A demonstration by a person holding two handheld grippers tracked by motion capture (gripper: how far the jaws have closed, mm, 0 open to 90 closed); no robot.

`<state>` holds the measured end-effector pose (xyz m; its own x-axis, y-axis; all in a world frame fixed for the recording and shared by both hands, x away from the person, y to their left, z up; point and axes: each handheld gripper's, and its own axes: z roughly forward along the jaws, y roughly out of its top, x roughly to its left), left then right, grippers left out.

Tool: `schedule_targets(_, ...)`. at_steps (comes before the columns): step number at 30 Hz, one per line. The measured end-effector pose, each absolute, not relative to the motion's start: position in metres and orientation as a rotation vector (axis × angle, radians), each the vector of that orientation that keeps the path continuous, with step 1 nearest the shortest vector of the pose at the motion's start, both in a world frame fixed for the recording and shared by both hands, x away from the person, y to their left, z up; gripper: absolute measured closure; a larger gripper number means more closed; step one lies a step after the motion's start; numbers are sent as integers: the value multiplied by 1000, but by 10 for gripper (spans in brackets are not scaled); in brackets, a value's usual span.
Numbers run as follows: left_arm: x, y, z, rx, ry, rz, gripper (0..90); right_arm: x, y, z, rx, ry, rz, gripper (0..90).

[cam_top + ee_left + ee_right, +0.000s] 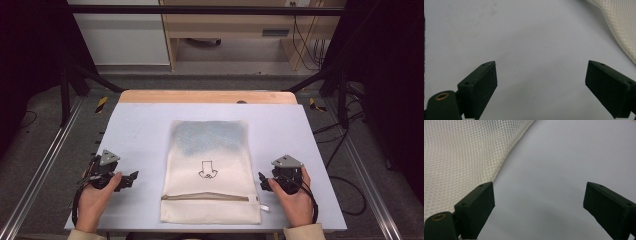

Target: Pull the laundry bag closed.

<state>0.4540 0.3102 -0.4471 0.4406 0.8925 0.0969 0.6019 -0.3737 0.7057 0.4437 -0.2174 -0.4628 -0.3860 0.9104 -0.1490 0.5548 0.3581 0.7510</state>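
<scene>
Cream mesh is what I see at the middle of the table (pixel 140 125): a laundry bag (pixel 210 170) lying flat, its zipper (pixel 205 198) running across near the edge closest to me. My left gripper (pixel 131 180) rests just left of the bag and my right gripper (pixel 262 181) just right of it. Both have jaws spread wide with nothing between them but bare tabletop.

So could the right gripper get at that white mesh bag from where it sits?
Probably yes. The right gripper is open beside the mesh bag, its jaws pointing toward the bag's edge, with bare table and nothing else between them.
</scene>
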Motion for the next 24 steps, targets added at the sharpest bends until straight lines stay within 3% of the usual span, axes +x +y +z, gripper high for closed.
schedule_targets(7,451,306,-446,2104,1248,674,104,450,-217,-467,1256,2168,849,134)
schedule_targets(13,445,306,-449,2103,1247,673,90,450,-204,-458,1216,2211,818,78)
schedule_targets(24,435,307,-452,2100,1202,691,83,438,-146,-408,970,2442,851,147)
